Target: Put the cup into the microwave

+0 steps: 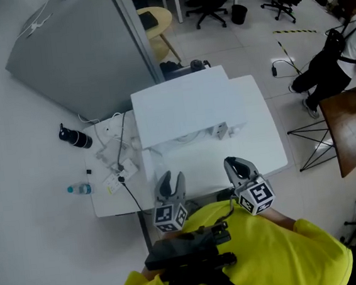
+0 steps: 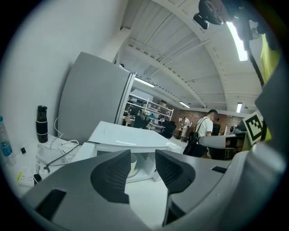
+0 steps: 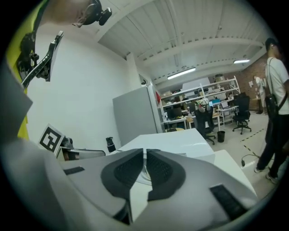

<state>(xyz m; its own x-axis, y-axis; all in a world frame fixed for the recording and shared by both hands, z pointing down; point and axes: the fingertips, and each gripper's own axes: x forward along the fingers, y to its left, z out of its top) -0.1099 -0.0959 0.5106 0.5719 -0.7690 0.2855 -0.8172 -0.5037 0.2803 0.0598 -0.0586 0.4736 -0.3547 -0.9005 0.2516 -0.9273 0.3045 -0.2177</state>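
The placing step reads as complete: I see the cup [image 2: 132, 163], small, white and upright, on the turntable inside the open front of the microwave [image 1: 180, 107], though the head view does not show it. The left gripper [image 1: 171, 178] is closed down to a narrow gap and the right gripper [image 1: 236, 164] has its pads almost touching; both are empty, held close to the body and well apart from the microwave on the table [image 1: 266, 136]. Any next move would call for reaching forward to close the door without disturbing the cup.
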